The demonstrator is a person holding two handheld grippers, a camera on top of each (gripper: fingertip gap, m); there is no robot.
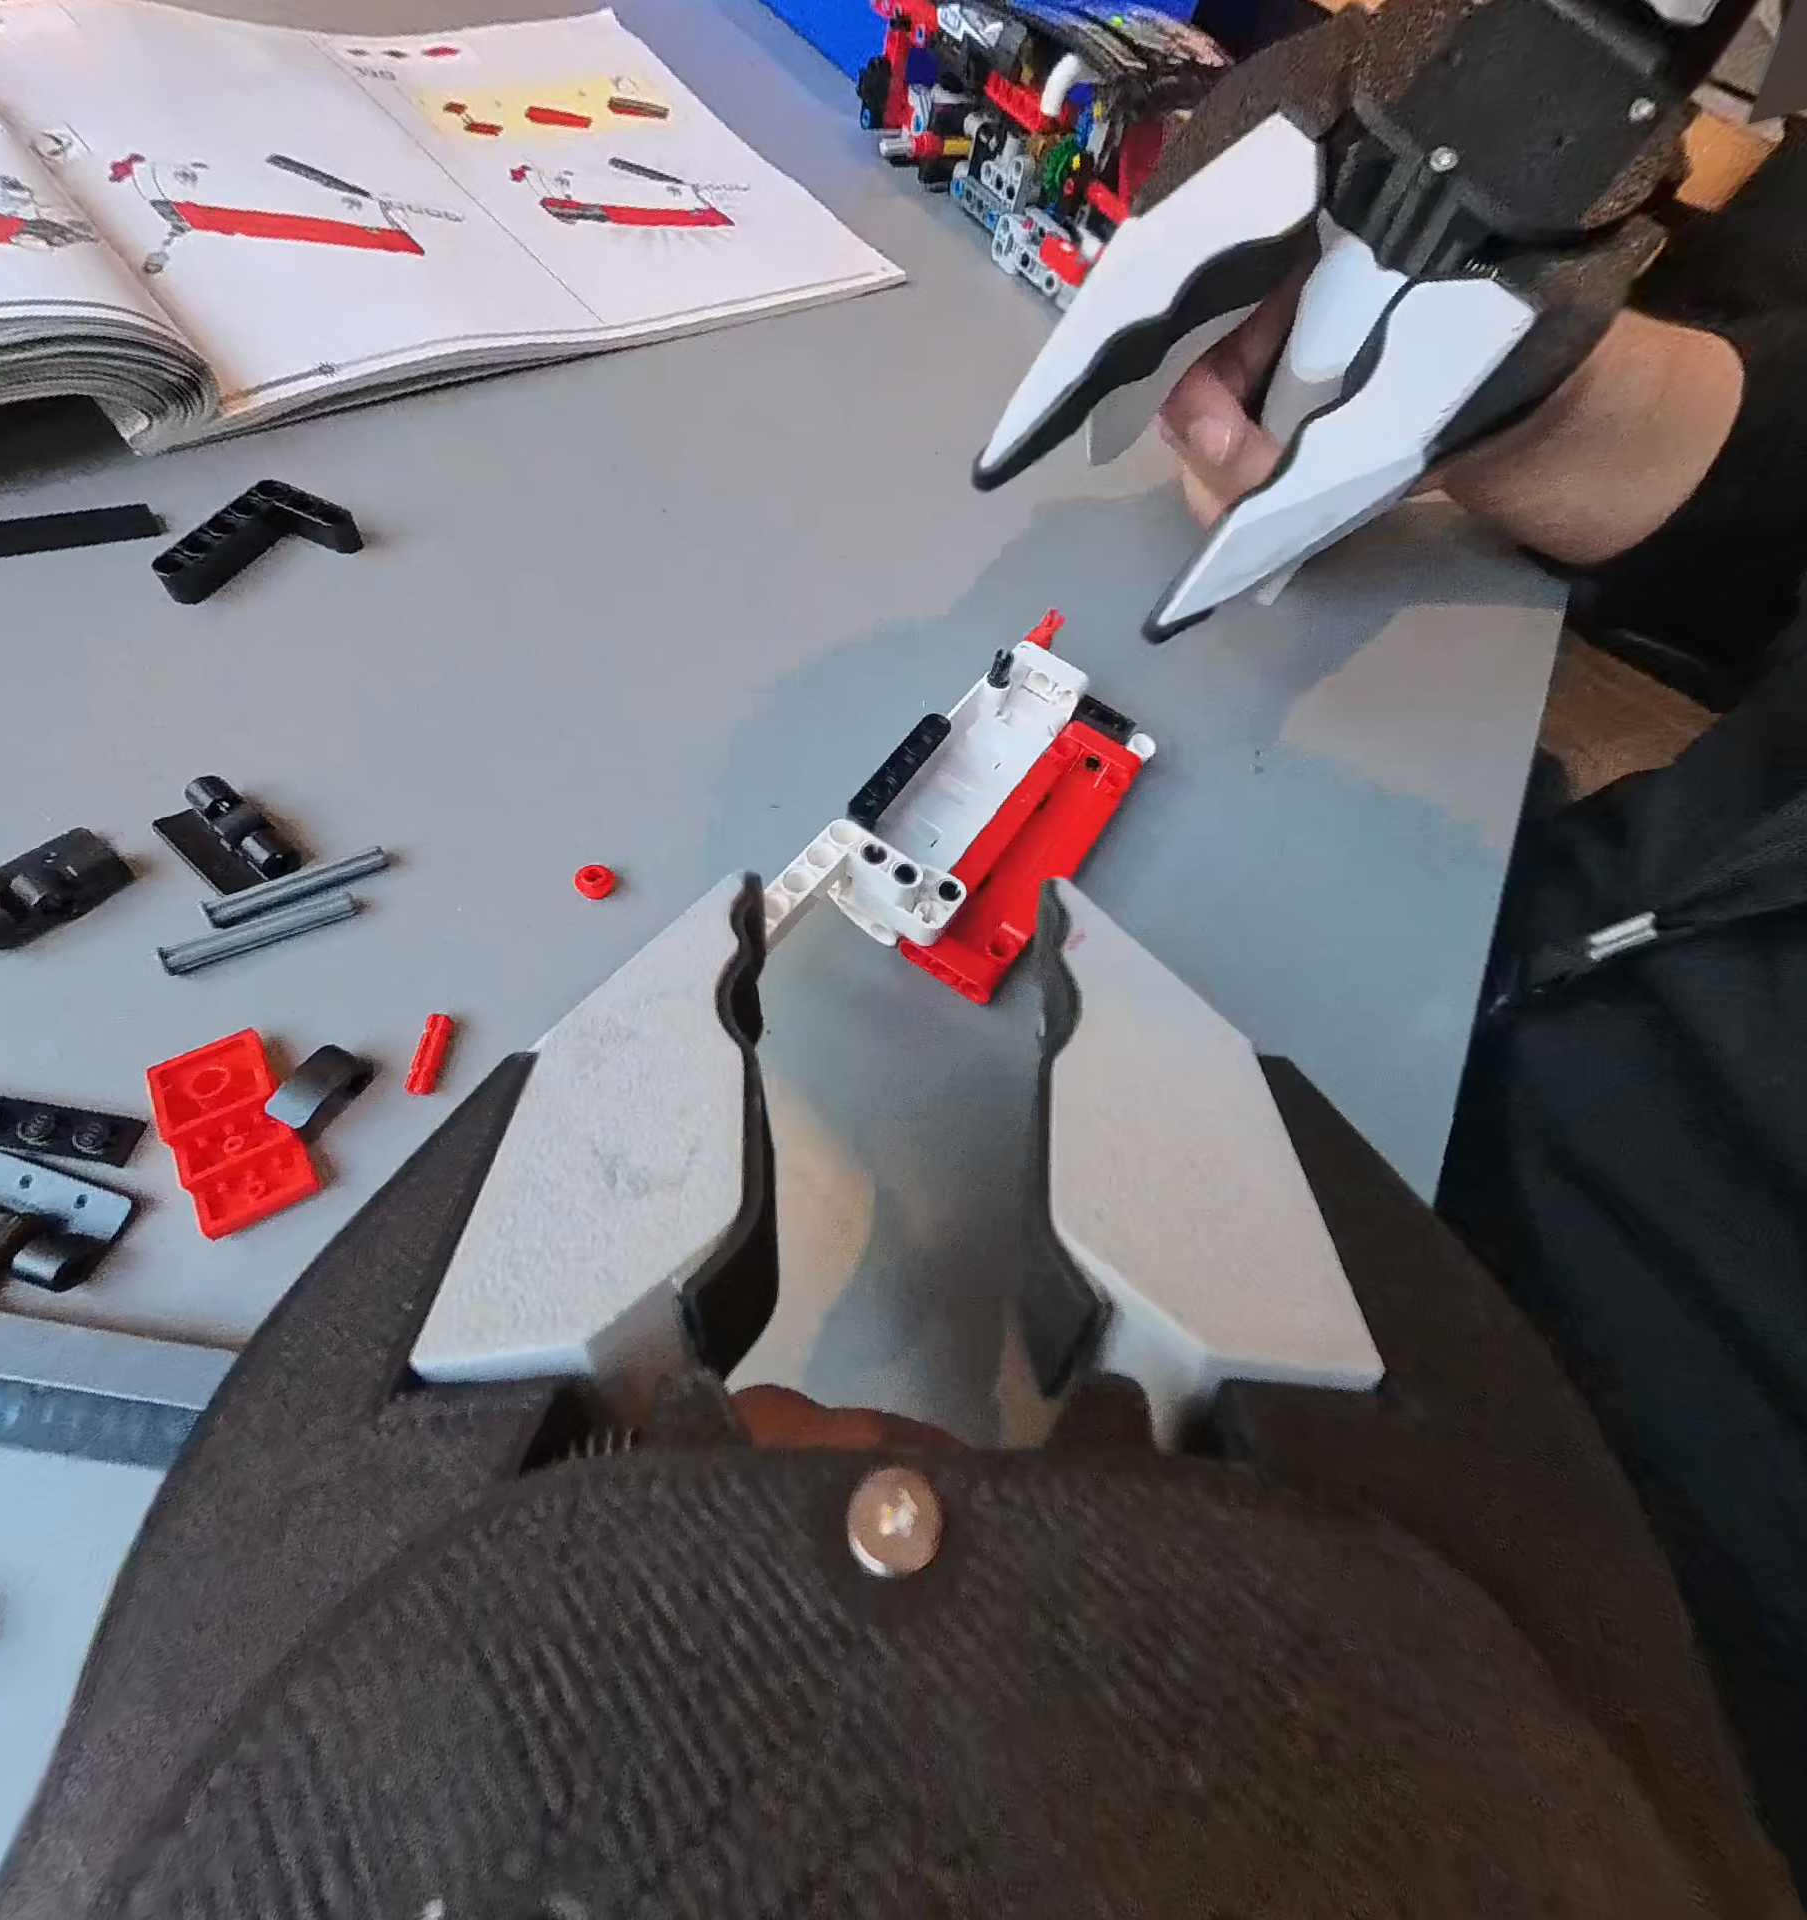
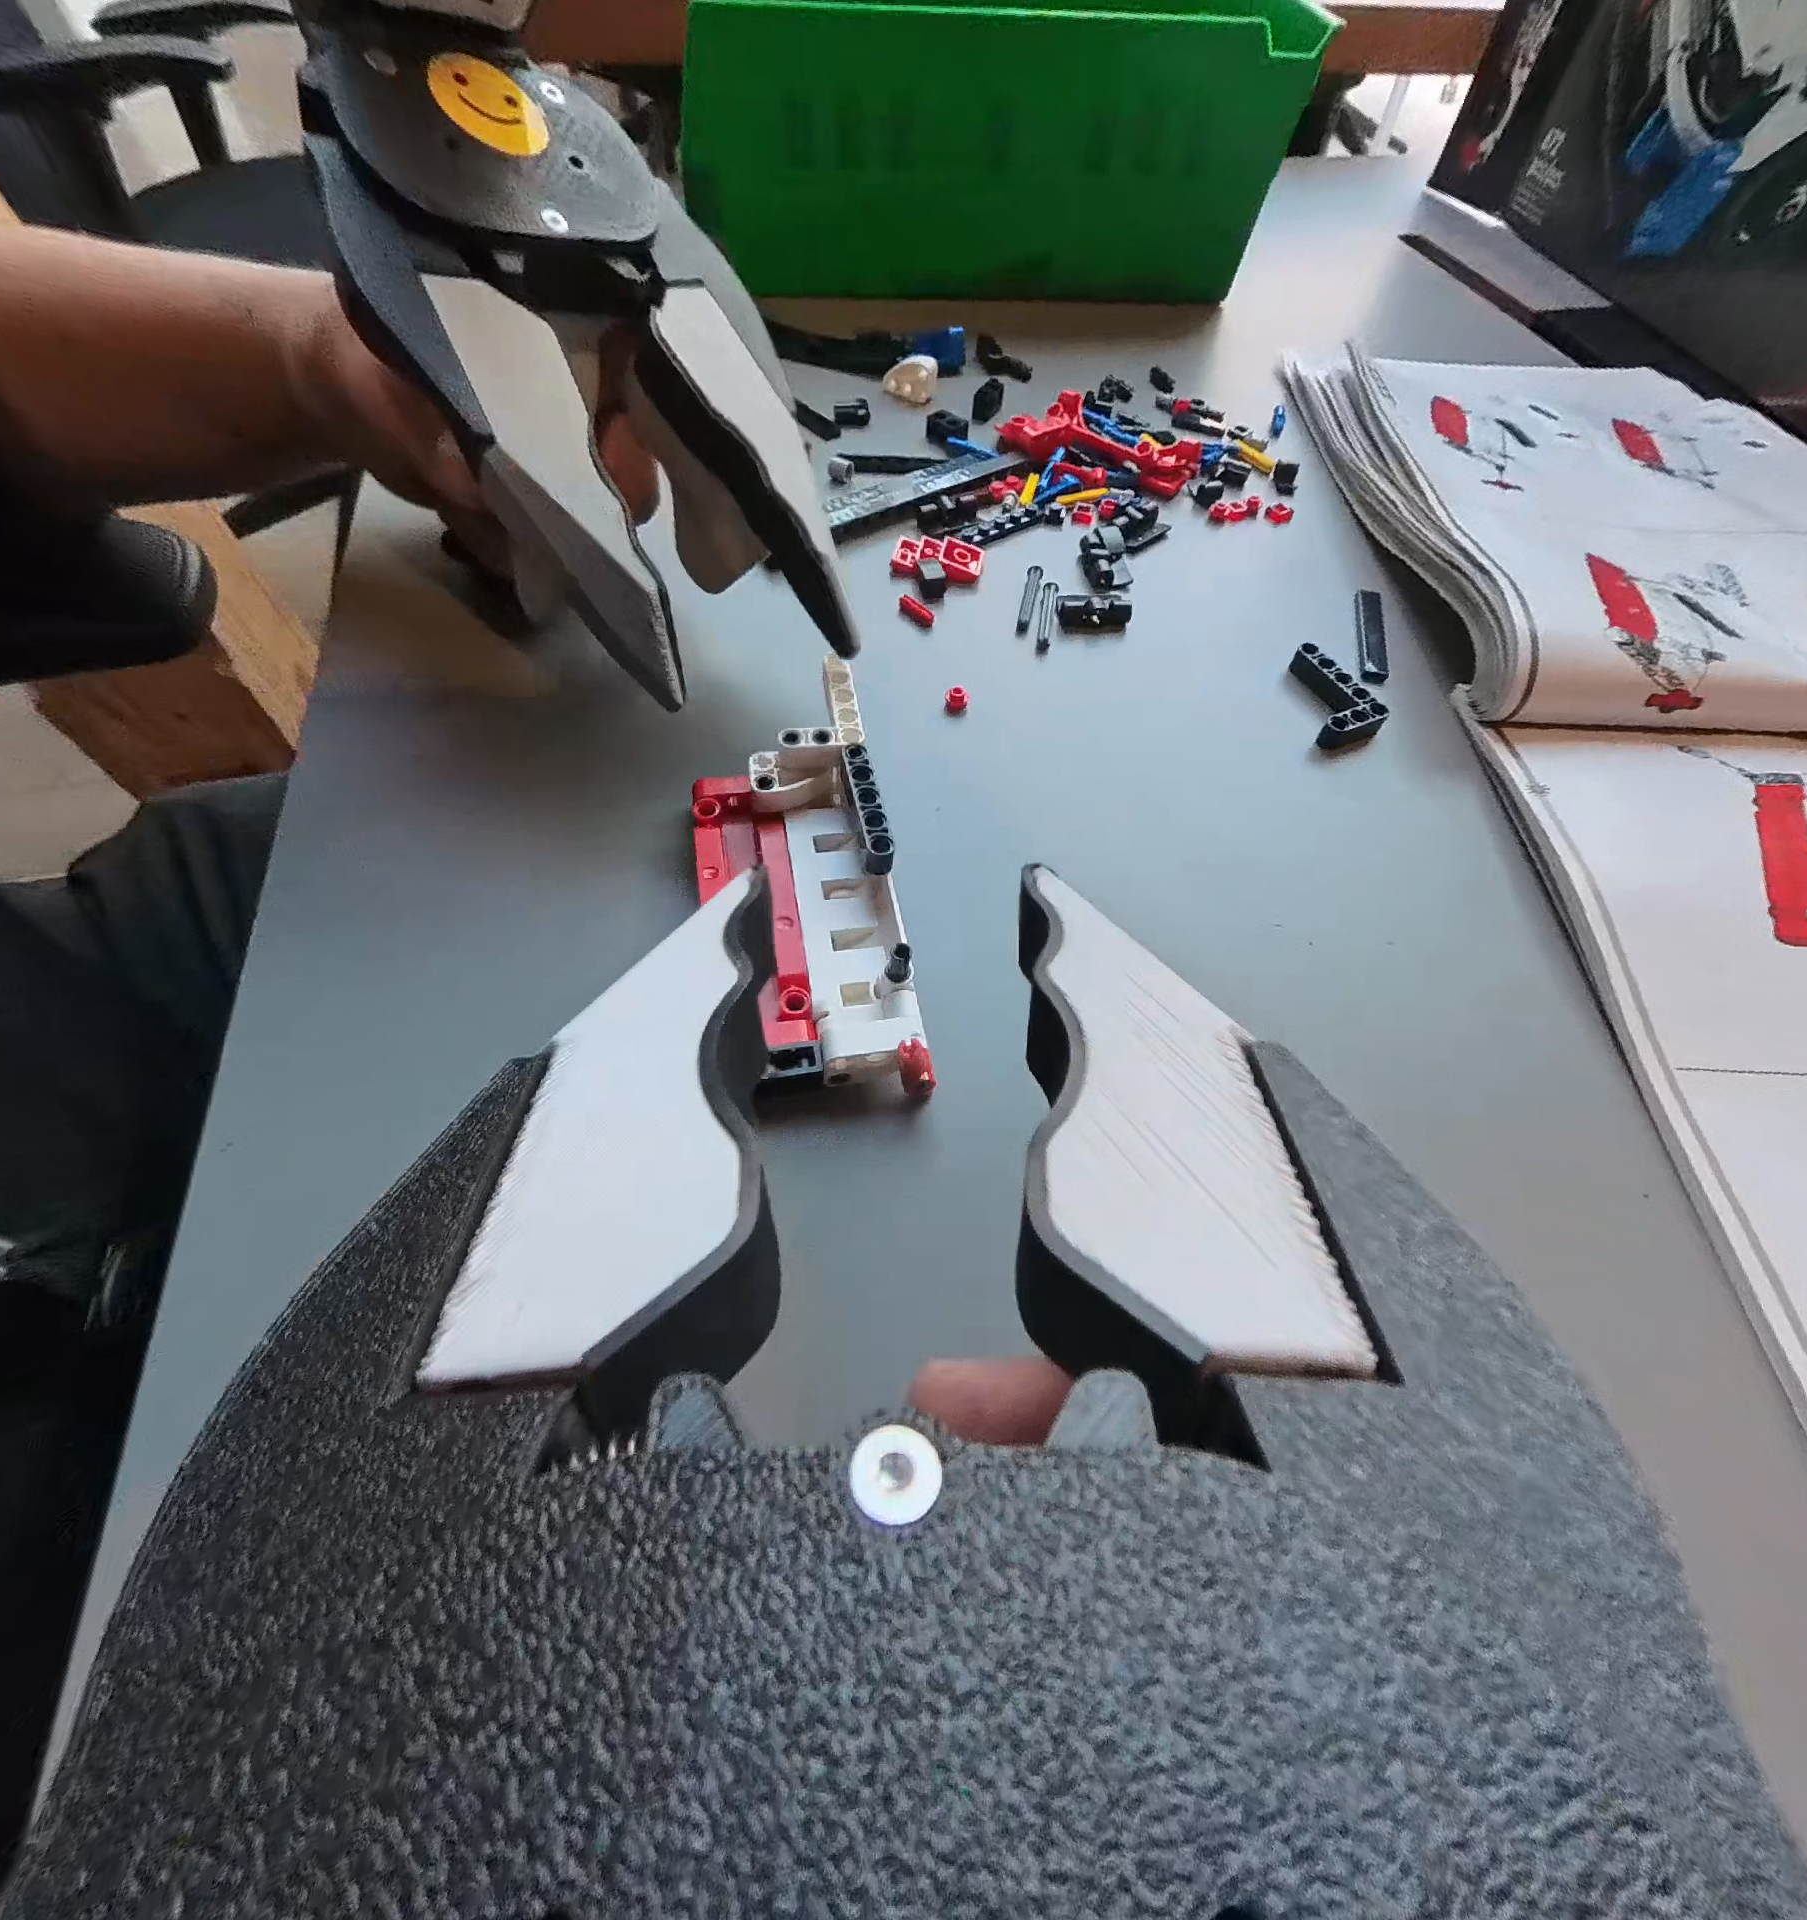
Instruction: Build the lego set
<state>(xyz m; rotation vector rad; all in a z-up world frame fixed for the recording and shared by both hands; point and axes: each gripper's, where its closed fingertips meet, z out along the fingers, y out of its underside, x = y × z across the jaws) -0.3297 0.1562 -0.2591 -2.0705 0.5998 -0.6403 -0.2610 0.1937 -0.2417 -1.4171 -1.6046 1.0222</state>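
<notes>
A red, white and black lego sub-assembly (image 1: 1044, 831) lies flat on the grey table (image 1: 618, 675) near its edge. It also shows in the right wrist view (image 2: 816, 935). My left gripper (image 1: 899, 899) is open and empty, its fingertips just short of the assembly's near end. My right gripper (image 2: 891, 878) is open and empty, hovering over the opposite end, with its left finger overlapping the red beam. Each gripper shows in the other's view, the right one (image 1: 1070, 551) and the left one (image 2: 759, 670), both raised above the table.
An open instruction booklet (image 1: 359, 208) (image 2: 1657, 582) lies beside the work area. Loose parts lie around: a black L-beam (image 1: 255, 535) (image 2: 1340, 696), grey axles (image 1: 275, 904), a red ring (image 1: 594, 880) (image 2: 956, 698), red plates (image 1: 229, 1132) and a mixed pile (image 2: 1065, 478). A green bin (image 2: 982, 145) and a partly built model (image 1: 1013, 135) stand at the back. Both grippers' tips are roughly 15 cm from the black L-beam (image 2: 1340, 696). My left wrist view (image 1: 278, 517) looks at it from another angle.
</notes>
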